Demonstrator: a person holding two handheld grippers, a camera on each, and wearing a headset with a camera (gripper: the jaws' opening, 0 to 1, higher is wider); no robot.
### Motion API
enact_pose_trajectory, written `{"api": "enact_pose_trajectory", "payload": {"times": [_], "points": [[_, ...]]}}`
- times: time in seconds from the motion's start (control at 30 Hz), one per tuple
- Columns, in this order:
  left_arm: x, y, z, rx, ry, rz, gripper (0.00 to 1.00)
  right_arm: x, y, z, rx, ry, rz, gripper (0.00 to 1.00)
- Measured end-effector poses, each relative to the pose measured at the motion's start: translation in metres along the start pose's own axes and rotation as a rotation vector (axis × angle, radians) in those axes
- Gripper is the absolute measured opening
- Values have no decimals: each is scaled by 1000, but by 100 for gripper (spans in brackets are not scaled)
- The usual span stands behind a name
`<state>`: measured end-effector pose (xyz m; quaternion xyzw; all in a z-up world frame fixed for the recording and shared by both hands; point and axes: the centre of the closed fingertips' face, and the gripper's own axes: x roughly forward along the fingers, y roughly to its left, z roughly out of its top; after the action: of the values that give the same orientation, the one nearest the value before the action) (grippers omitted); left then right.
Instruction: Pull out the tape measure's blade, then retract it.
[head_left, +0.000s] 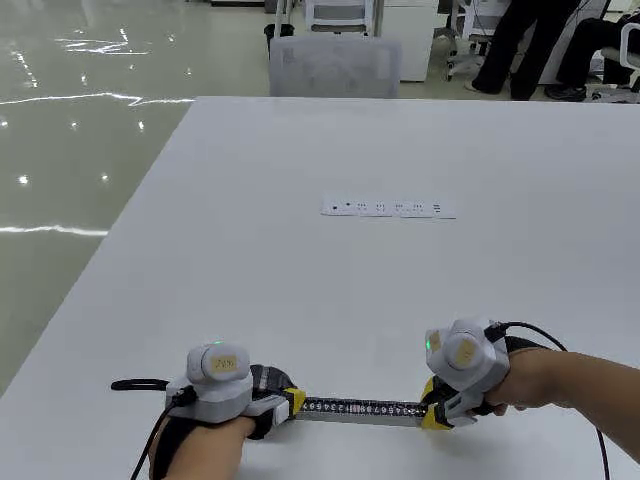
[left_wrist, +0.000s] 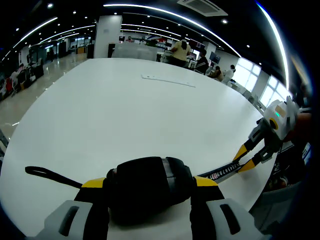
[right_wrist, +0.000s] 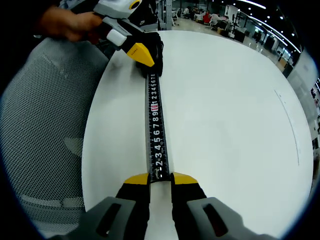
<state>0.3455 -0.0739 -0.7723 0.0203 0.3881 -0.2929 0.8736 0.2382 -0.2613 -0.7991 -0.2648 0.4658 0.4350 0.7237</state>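
Two grippers sit low on the white table (head_left: 400, 150). The right gripper (right_wrist: 160, 179) pinches the blade (right_wrist: 154, 115) at its tip, numerals 1 to 9 legible. The left gripper (left_wrist: 149, 182) clamps the black tape measure case (head_left: 267, 382). Farther off lies a socket strip (head_left: 388, 208).

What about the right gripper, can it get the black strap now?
Probably not: the right gripper is pinching the blade, and the left gripper holding the tape measure sits between it and the strap.
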Motion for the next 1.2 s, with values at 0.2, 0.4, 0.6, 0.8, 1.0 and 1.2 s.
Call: {"api": "enact_pose_trajectory", "payload": {"times": [0.2,0.4,0.6,0.8,1.0,1.2], "points": [[0,0,0,-2,2,0,62,2,0,4,18,-6,0,14],[1,1,0,-2,2,0,62,3,0,7,17,-11,-4,14],[1,2,0,-11,3,4,62,4,1,11,18,-22,-7,14],[0,2,0,-18,4,4,62,5,-1,14,53,-40,4,13],[1,1,1,-21,4,2,62,7,-1,17,60,-42,9,13],[1,1,1,-21,5,1,62,9,-3,21,54,-45,9,13]]}}
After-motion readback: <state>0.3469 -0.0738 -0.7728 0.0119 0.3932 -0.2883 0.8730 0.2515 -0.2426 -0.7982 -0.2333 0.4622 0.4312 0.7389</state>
